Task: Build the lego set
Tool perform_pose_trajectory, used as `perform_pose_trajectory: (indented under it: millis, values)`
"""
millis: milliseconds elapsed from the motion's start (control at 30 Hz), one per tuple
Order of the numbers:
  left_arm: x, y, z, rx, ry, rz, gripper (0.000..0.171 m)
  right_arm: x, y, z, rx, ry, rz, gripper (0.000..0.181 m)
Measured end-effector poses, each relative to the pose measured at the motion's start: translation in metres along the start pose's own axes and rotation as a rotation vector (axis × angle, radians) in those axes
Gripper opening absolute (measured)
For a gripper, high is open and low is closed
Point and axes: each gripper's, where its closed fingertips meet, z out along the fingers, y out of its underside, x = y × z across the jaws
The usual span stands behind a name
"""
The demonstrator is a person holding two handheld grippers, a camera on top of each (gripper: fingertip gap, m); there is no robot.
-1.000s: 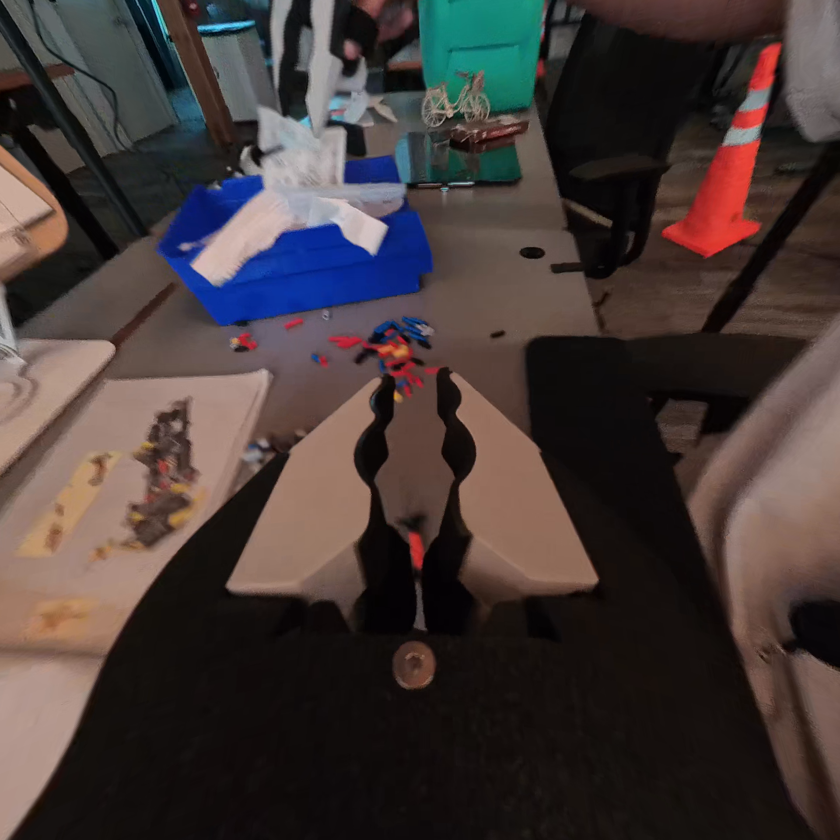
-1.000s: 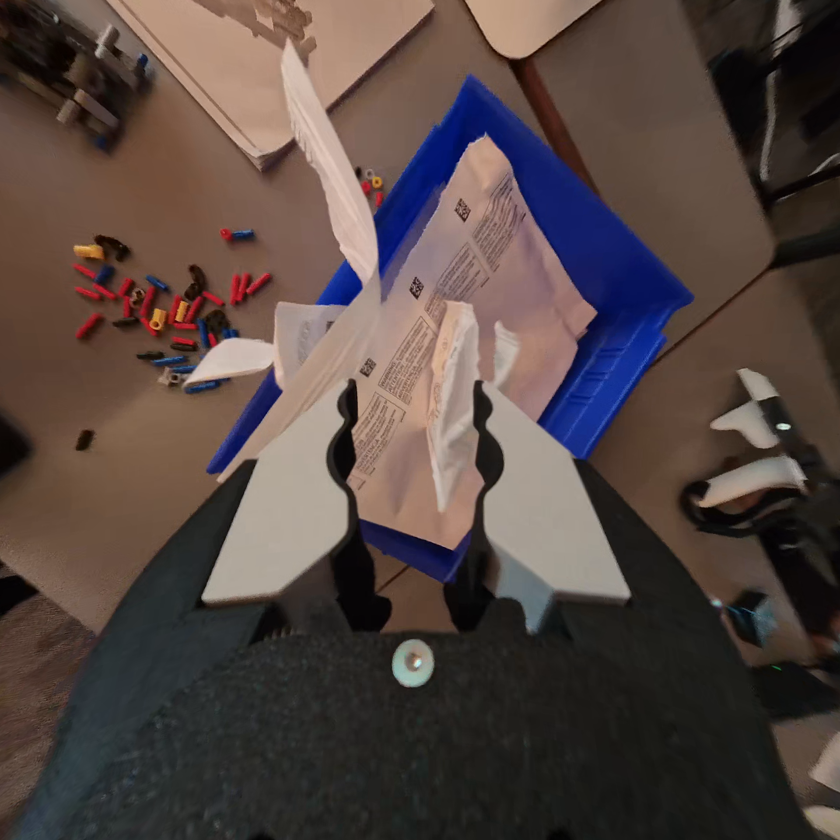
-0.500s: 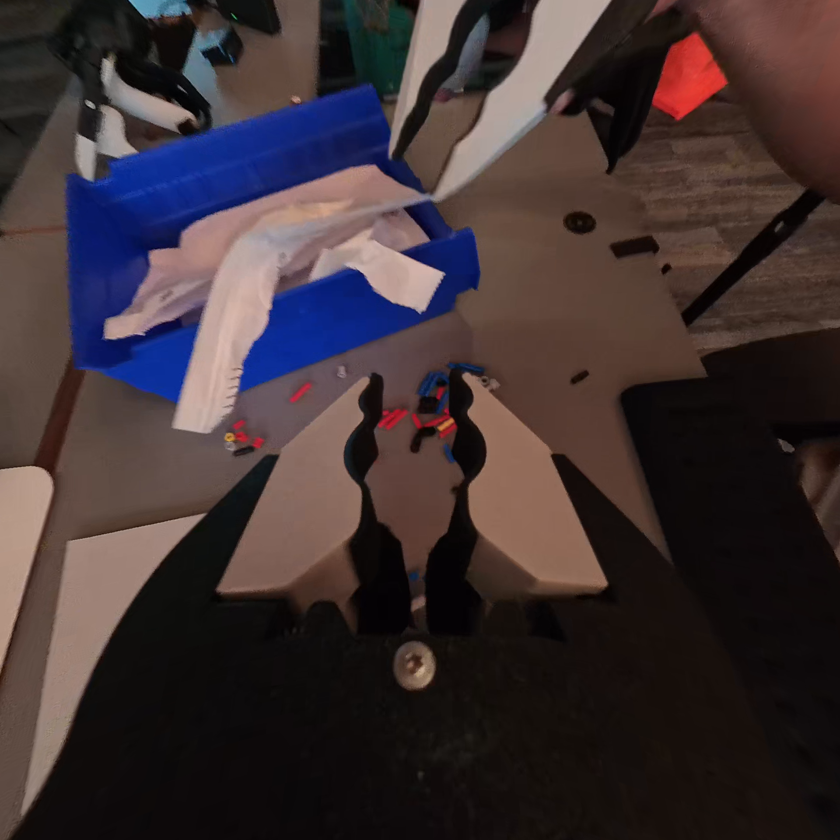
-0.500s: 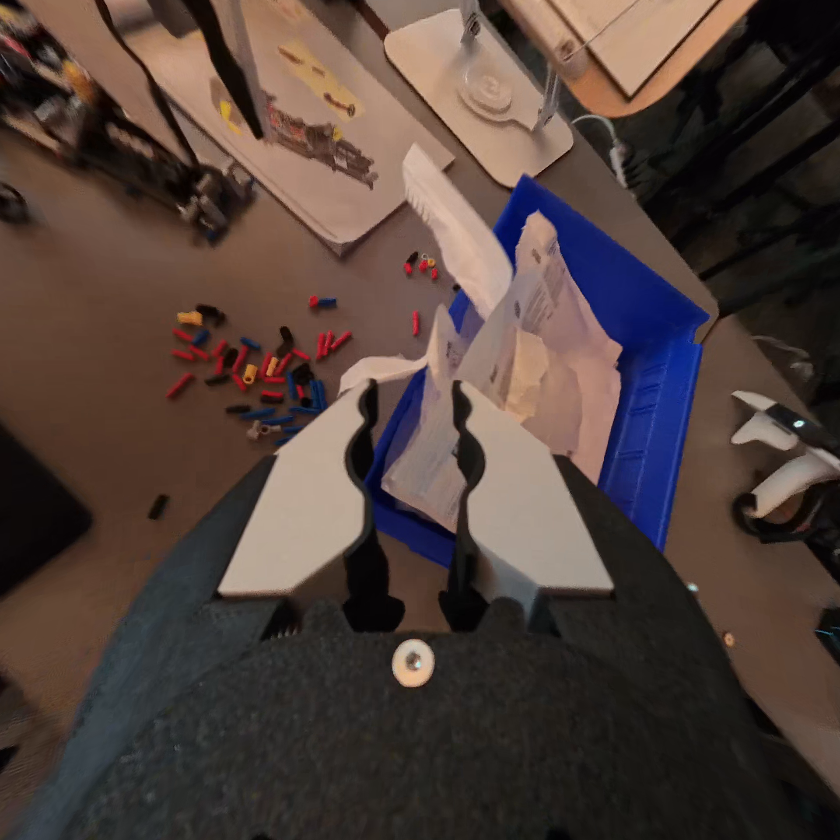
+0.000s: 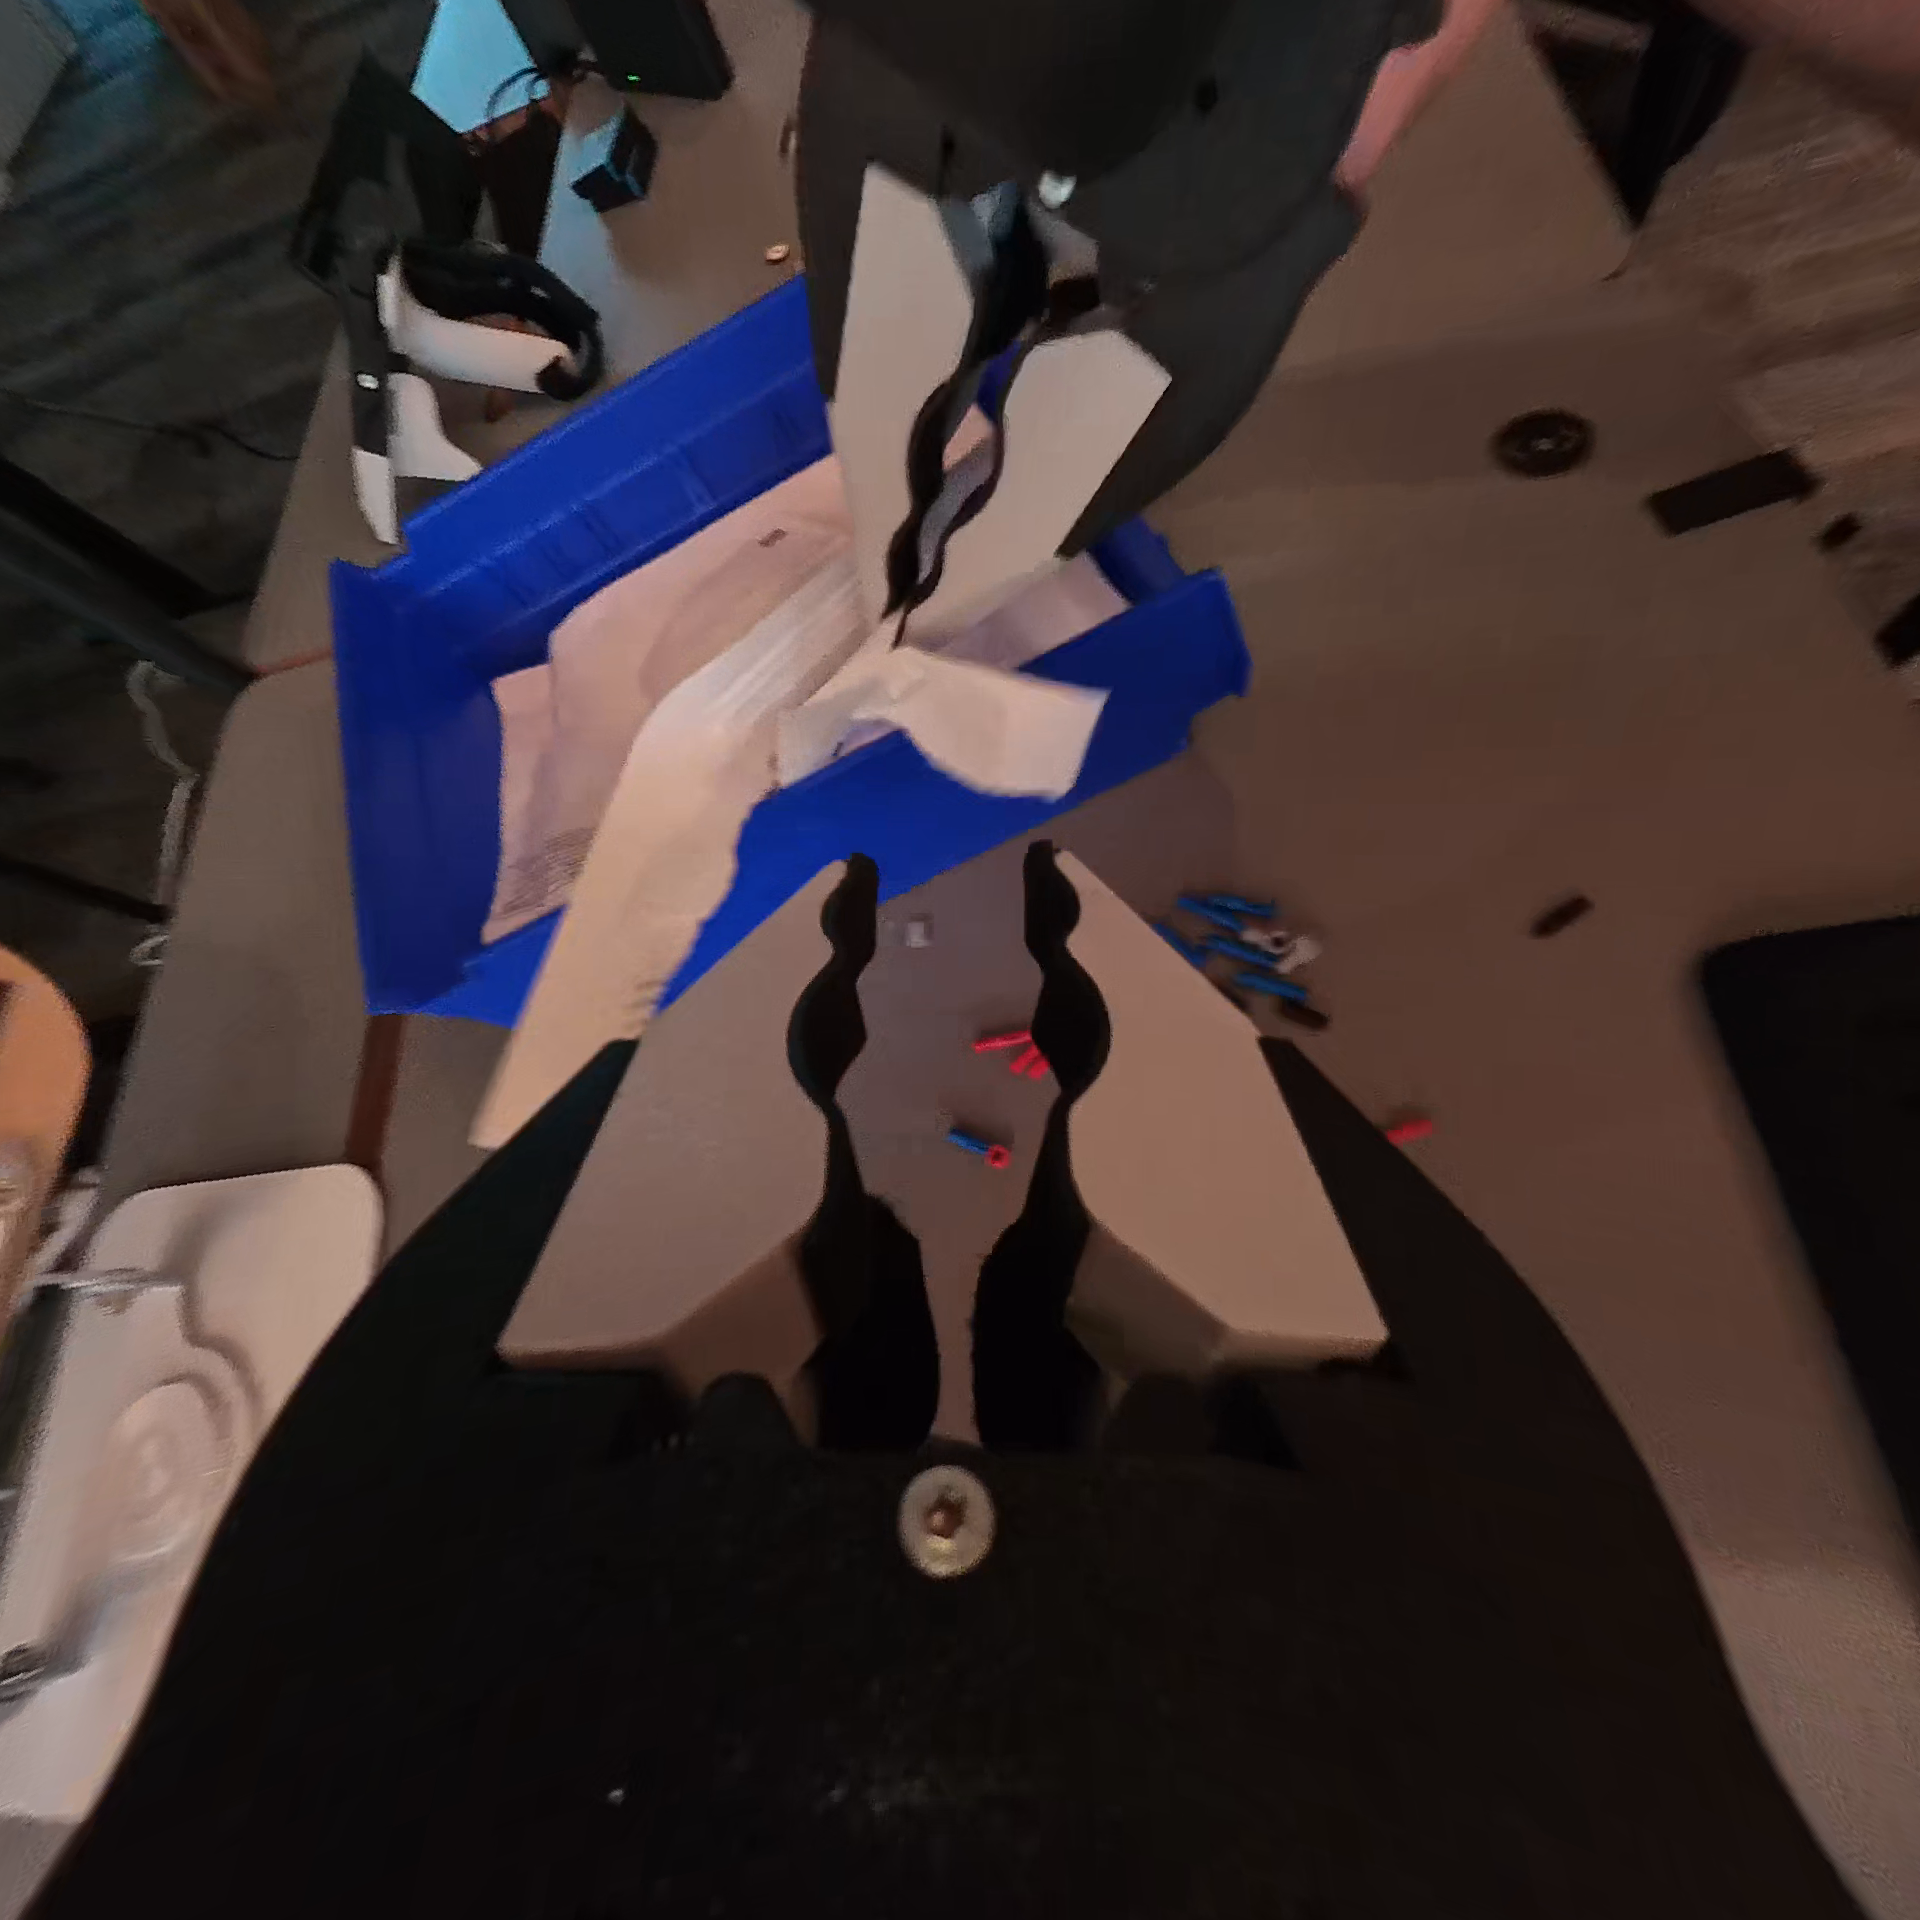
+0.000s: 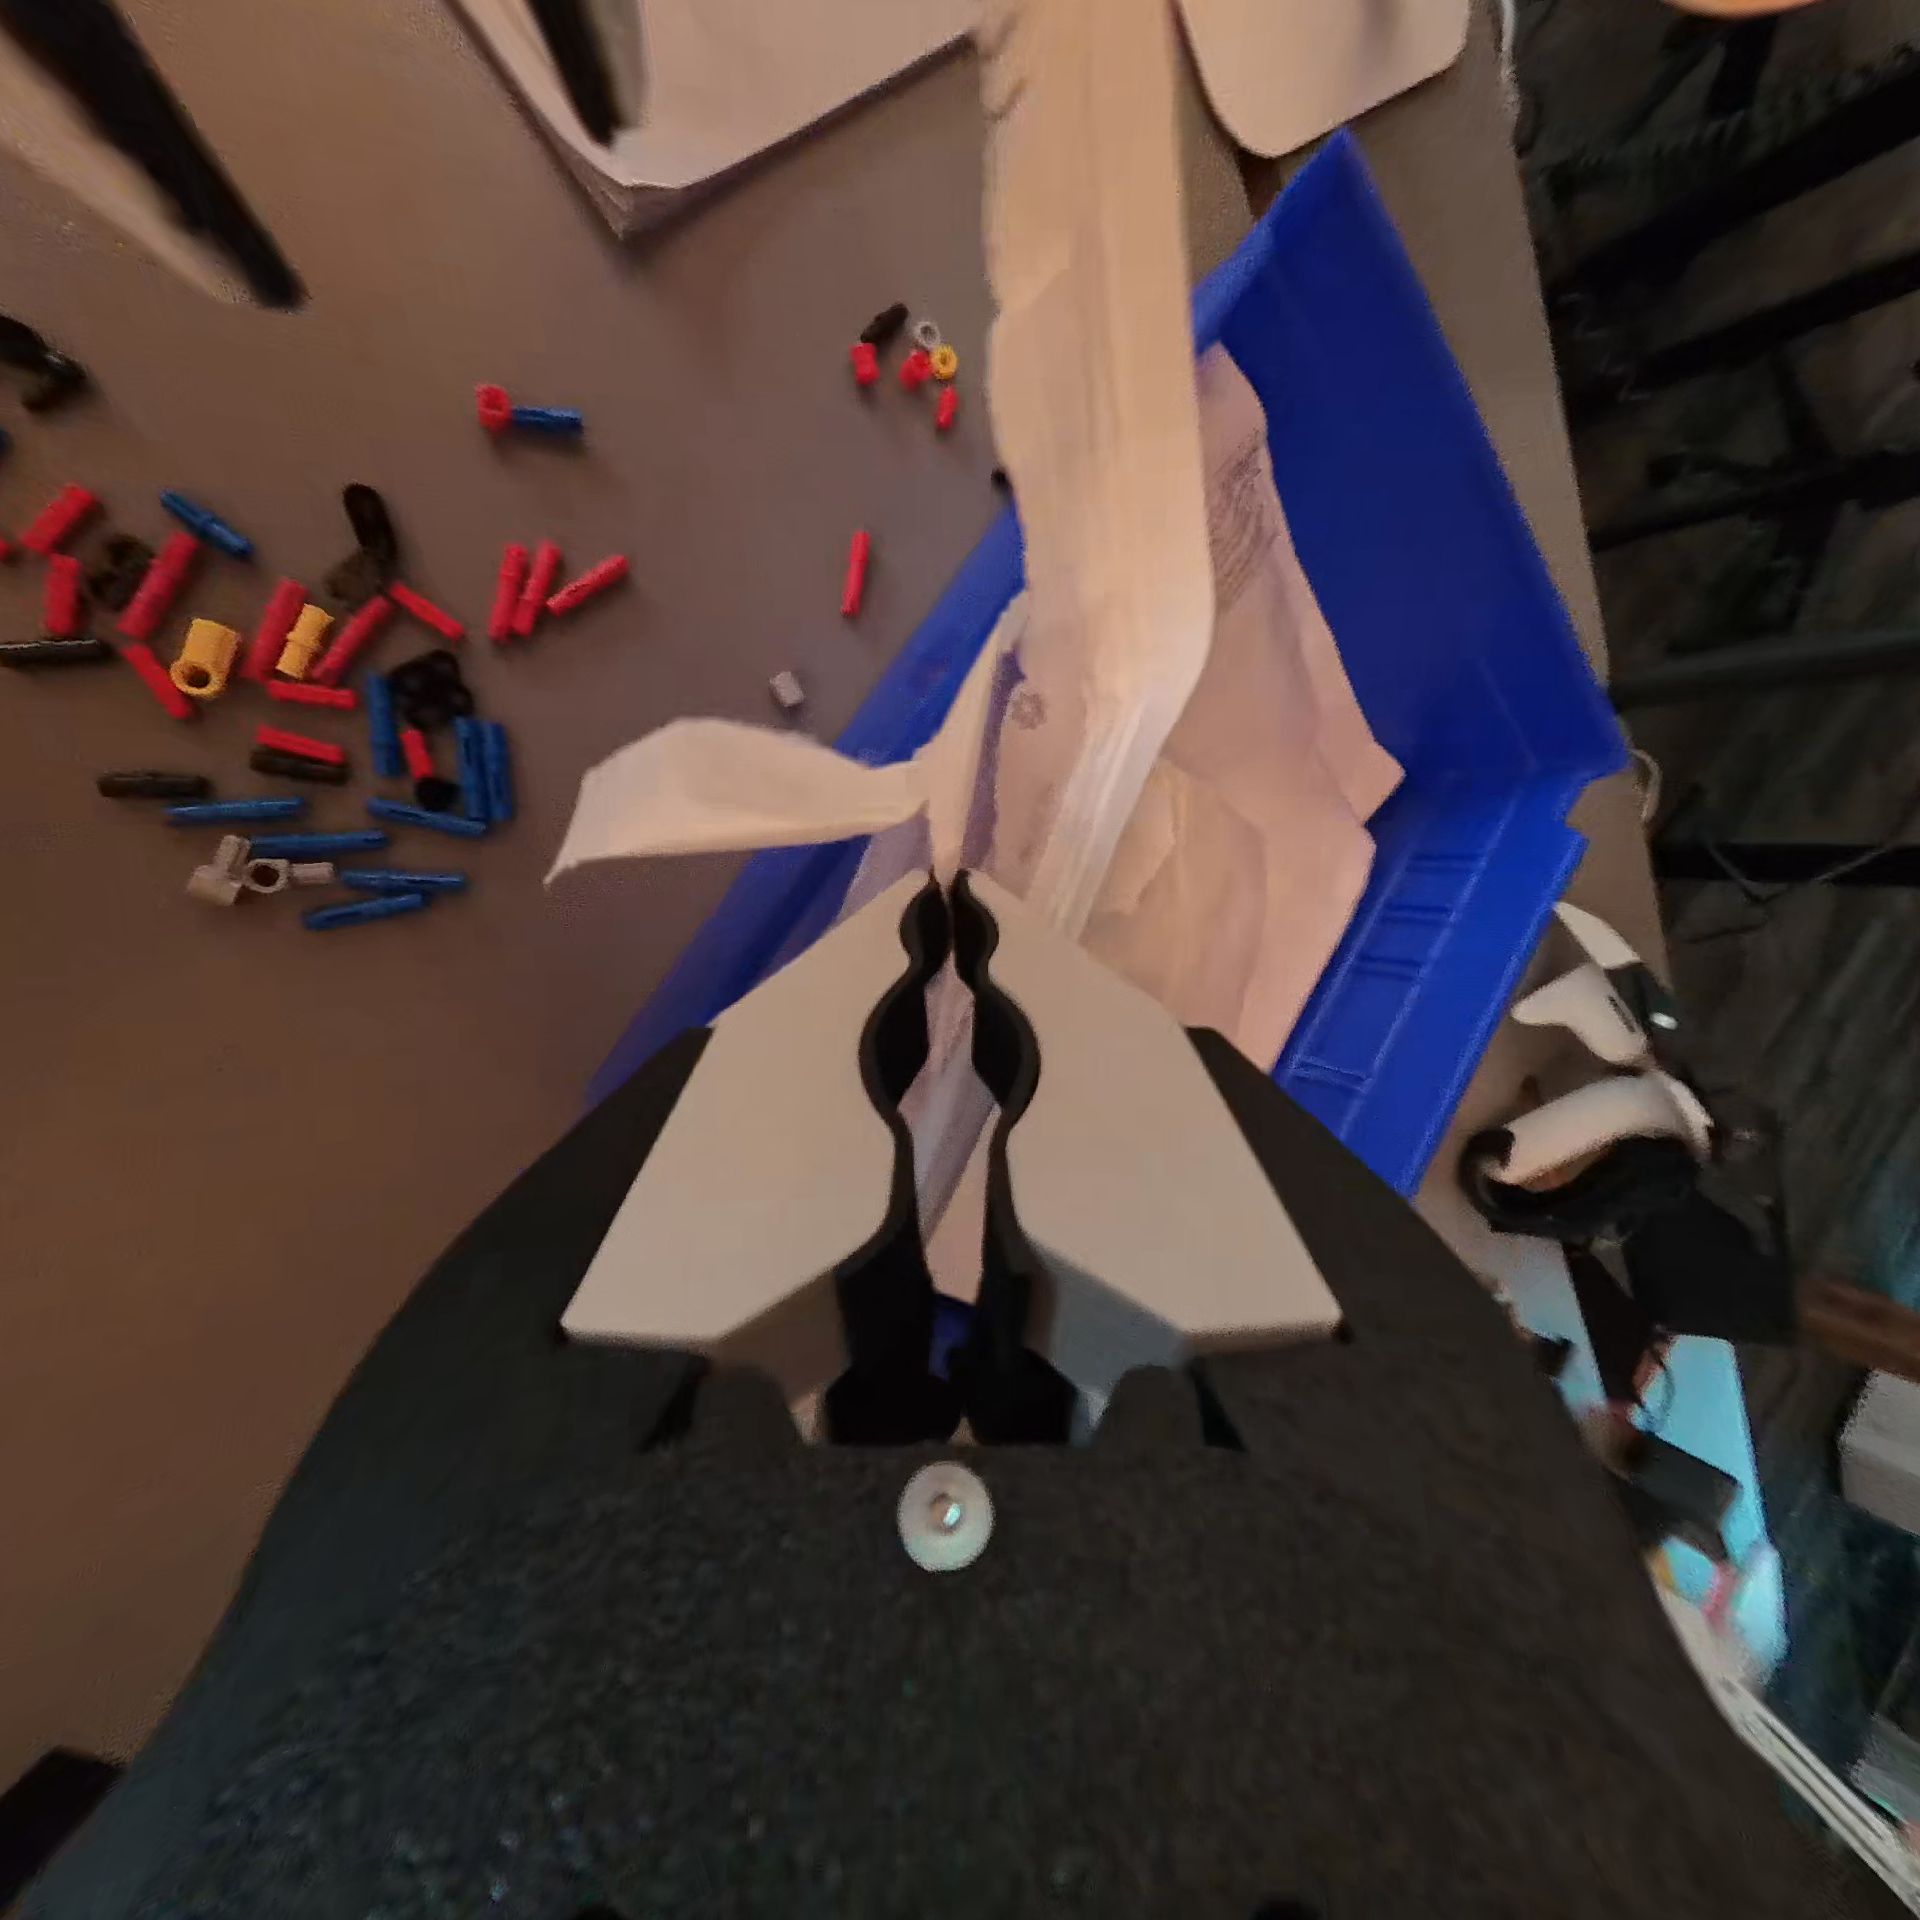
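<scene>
A bright blue plastic bin [image 6: 1444,582], centre right in the right wrist view, holds crumpled white paper bags [image 6: 1247,810] with faint grey print. Scattered small plastic Lego pins [image 6: 312,665] at left are red, blue, black, yellow and light grey on the grey-brown surface [image 6: 623,468]. Each gripper [image 5: 951,862] has pale grey fingers with black inner pads on a black speckled body.

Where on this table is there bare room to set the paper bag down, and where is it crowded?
Bare table lies below the scattered lego pins and left of the blue bin. More lies right of the bin, toward the round grommet. Crowded: the pin scatter and the paper-filled bin.
</scene>
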Motion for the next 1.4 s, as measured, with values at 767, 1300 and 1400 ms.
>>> perform_pose_trajectory:
  millis: [767,1300,1400]
  values:
    - [0.126,0.006,-0.129,0.488,-0.019,0.142,0.002,-0.176,-0.215,-0.178,0.625,-0.153,-0.252,0.004]
    - [0.132,0.014,-0.138,0.456,-0.120,0.255,0.007,-0.199,-0.209,-0.188,0.637,0.184,-0.354,0.000]
    - [0.131,0.022,-0.140,0.432,-0.146,0.256,0.012,-0.194,-0.205,-0.189,0.630,0.265,-0.392,0.000]
